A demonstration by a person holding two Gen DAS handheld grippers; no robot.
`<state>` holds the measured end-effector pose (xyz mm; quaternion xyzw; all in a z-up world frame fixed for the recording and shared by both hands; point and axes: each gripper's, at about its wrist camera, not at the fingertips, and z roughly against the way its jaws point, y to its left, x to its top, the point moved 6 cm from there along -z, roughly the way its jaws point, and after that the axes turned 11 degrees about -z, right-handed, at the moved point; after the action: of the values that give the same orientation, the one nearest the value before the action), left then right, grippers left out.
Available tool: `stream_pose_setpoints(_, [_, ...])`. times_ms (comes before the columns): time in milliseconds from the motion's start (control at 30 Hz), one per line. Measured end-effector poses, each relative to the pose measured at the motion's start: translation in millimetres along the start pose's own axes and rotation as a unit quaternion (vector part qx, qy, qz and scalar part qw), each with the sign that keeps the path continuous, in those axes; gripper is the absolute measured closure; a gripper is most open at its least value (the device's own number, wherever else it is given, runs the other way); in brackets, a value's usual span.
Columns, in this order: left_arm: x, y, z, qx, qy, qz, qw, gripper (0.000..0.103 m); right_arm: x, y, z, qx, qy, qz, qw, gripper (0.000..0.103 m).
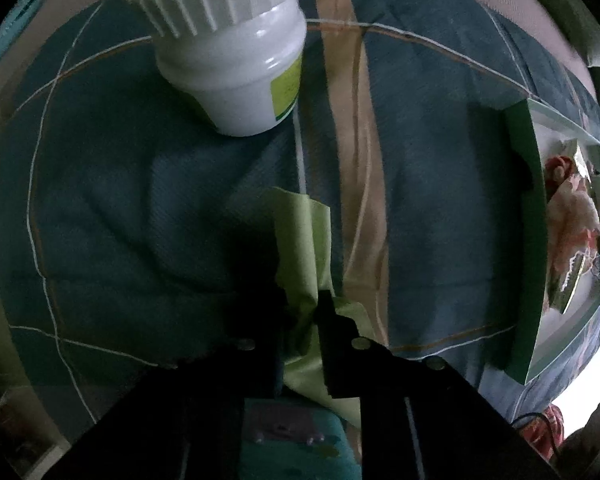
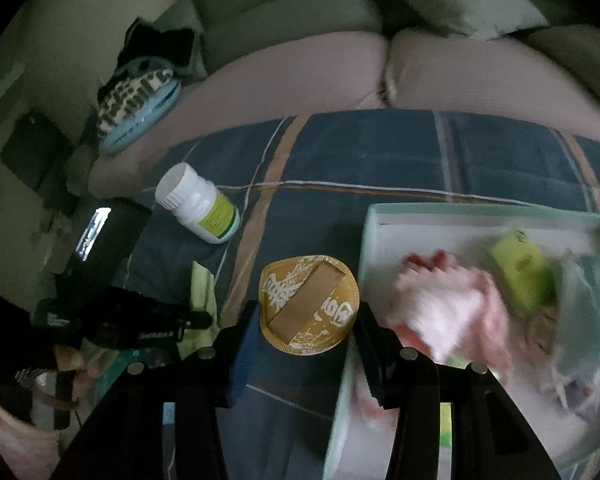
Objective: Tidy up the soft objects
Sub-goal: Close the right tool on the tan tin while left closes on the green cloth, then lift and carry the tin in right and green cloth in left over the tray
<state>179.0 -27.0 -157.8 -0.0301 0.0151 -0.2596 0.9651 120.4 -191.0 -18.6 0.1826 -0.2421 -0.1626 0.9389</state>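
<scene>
On a bed covered by a blue plaid blanket [image 2: 380, 152], the left hand-held gripper [image 1: 304, 308] points straight down, its jaws clamped on a light green cloth [image 1: 304, 240]. The right hand-held gripper [image 2: 306, 332] grips a round gold-lidded container [image 2: 308, 304] between its pads, just beside a white box [image 2: 368, 240] holding pink soft items [image 2: 448, 312]. A white pill bottle [image 2: 198, 204] lies on its side nearby.
</scene>
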Motion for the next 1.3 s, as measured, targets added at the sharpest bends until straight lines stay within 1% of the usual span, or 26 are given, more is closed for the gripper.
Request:
stream_pose_setpoints(100, [-4, -5, 1, 0.001, -0.015, 0.007, 0.9999, 0.09, -5, -10, 18, 0.005, -0.017, -0.015, 1.0, 0.054])
stream_pose_setpoints(167, [-9, -8, 3, -0.008, -0.031, 0.017, 0.9993, 0.091, -9, -18, 30, 0.0, -0.032, -0.017, 0.999, 0.054])
stream_pose_setpoints(267, [-16, -10, 6, -0.033, -0.052, 0.043, 0.9972, 0.093, -10, -30, 45, -0.007, -0.046, -0.022, 0.999, 0.054])
stream_pose_setpoints(400, [-23, -11, 14, -0.054, -0.075, 0.078, 0.9927, 0.094, -8, -44, 63, -0.01, -0.066, -0.029, 0.997, 0.054])
stream_pose_setpoints(500, [-30, -17, 31, -0.067, -0.102, 0.092, 0.9883, 0.094, -6, -51, 71, -0.01, -0.077, -0.031, 0.997, 0.054])
stream_pose_setpoints(600, [-35, -28, 56, -0.075, -0.136, 0.098, 0.983, 0.094, -6, -57, 77, -0.005, -0.084, -0.036, 0.996, 0.054])
stream_pose_setpoints(733, [-30, -46, 87, -0.081, -0.185, 0.096, 0.9747, 0.094, -4, -64, 83, -0.003, -0.093, -0.04, 0.995, 0.054])
stream_pose_setpoints(800, [-22, -54, 103, -0.082, -0.207, 0.094, 0.9703, 0.094, -4, -67, 86, -0.002, -0.097, -0.043, 0.994, 0.054])
stream_pose_setpoints(867, [-11, -65, 121, -0.092, -0.231, 0.089, 0.9646, 0.094, -2, -72, 92, 0.003, -0.104, -0.048, 0.993, 0.054])
stream_pose_setpoints(933, [-8, -77, 139, -0.103, -0.254, 0.081, 0.9584, 0.094, 1, -79, 102, 0.004, -0.117, -0.054, 0.992, 0.054])
stream_pose_setpoints(967, [0, -85, 144, -0.104, -0.26, 0.077, 0.9567, 0.094, 2, -83, 107, 0.001, -0.124, -0.057, 0.991, 0.054])
stream_pose_setpoints(1067, [8, -106, 169, -0.113, -0.288, 0.059, 0.9492, 0.094, 5, -100, 123, -0.014, -0.146, -0.071, 0.987, 0.054])
stream_pose_setpoints(1133, [14, -125, 179, -0.116, -0.305, 0.045, 0.9443, 0.094, 7, -114, 131, -0.021, -0.156, -0.084, 0.984, 0.054])
stream_pose_setpoints(1233, [18, -143, 188, -0.116, -0.313, 0.028, 0.9421, 0.094, 8, -133, 139, -0.027, -0.164, -0.108, 0.98, 0.054])
stream_pose_setpoints(1300, [21, -150, 183, -0.107, -0.307, 0.023, 0.9455, 0.094, 8, -148, 143, -0.032, -0.167, -0.124, 0.977, 0.054])
